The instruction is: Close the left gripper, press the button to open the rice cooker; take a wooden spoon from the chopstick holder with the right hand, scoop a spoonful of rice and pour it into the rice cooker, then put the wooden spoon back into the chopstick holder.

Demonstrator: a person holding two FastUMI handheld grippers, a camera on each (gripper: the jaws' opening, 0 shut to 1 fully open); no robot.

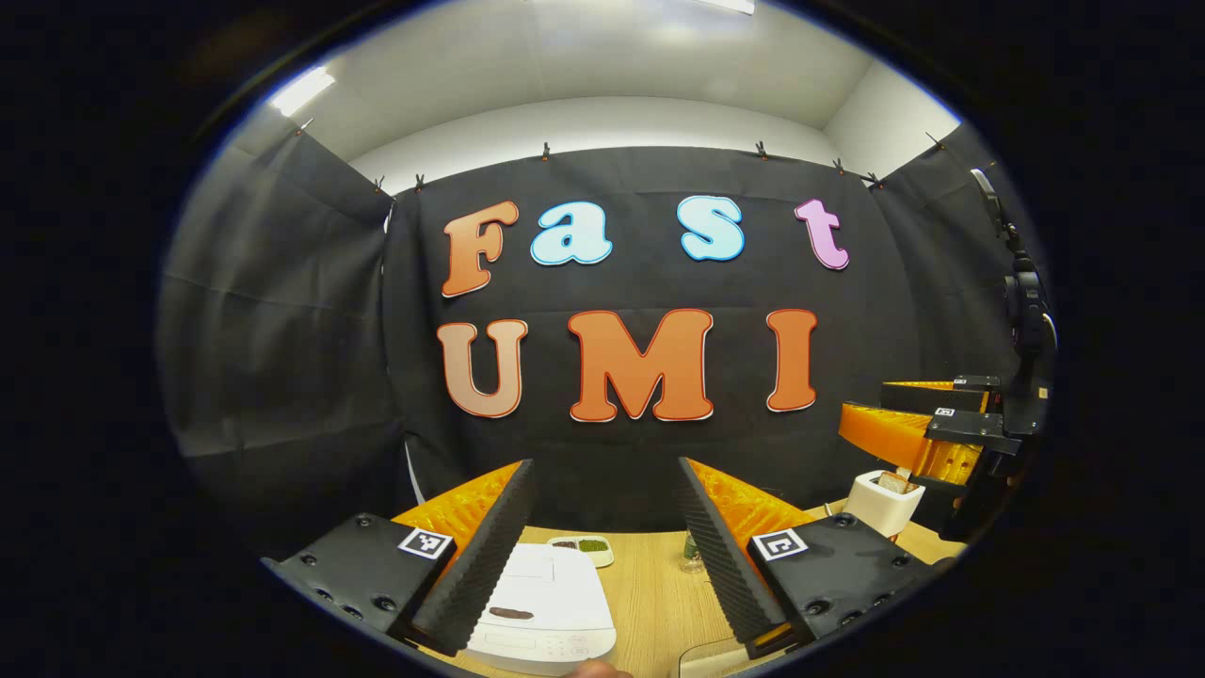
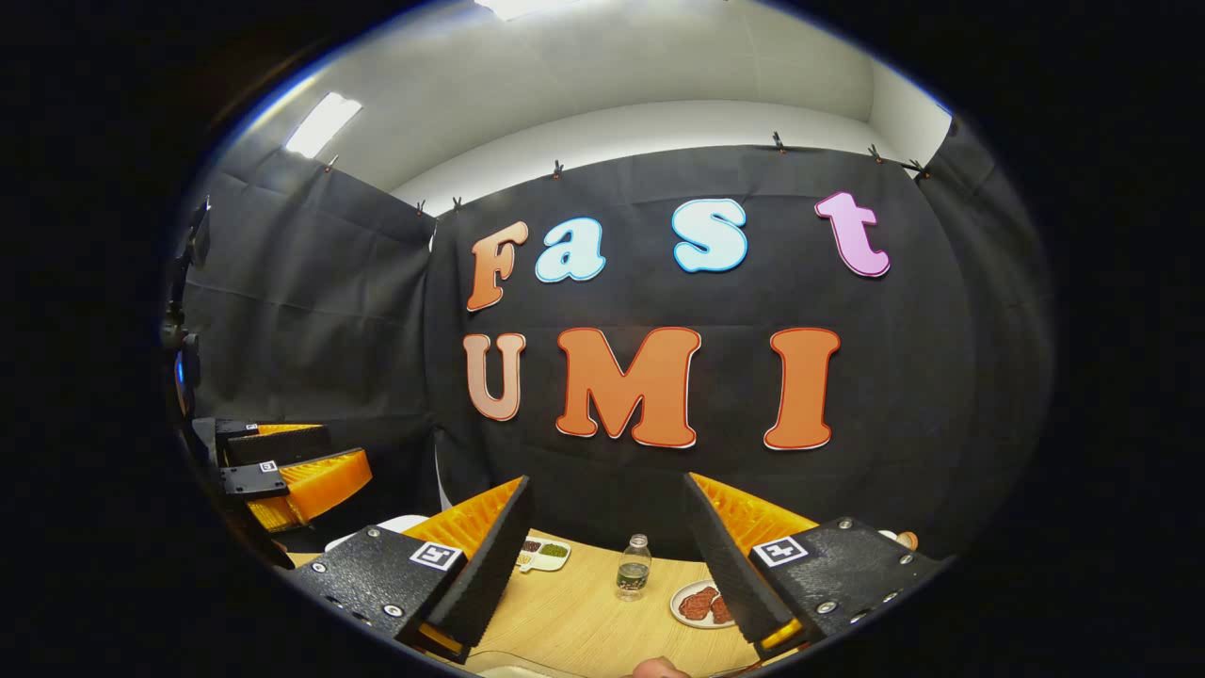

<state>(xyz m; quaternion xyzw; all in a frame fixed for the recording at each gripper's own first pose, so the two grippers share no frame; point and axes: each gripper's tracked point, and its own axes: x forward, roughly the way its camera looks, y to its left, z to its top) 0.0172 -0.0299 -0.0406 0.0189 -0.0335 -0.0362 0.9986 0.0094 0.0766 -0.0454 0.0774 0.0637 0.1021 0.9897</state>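
With the rice cooker point(image 1: 541, 607) lid seen down, both the left gripper point(image 1: 602, 527) and right gripper point(image 2: 607, 546) are held spread and empty, which fits either end of the task.

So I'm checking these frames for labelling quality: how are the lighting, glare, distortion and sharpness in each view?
Left gripper view: even overhead light, strong fisheye bending at the edges; the rice cooker is sharp, with no harsh glare on its closed lid, and the left gripper is crisp. Right gripper view: a bright ceiling light, the same bending; the water bottle and the right gripper are sharp.
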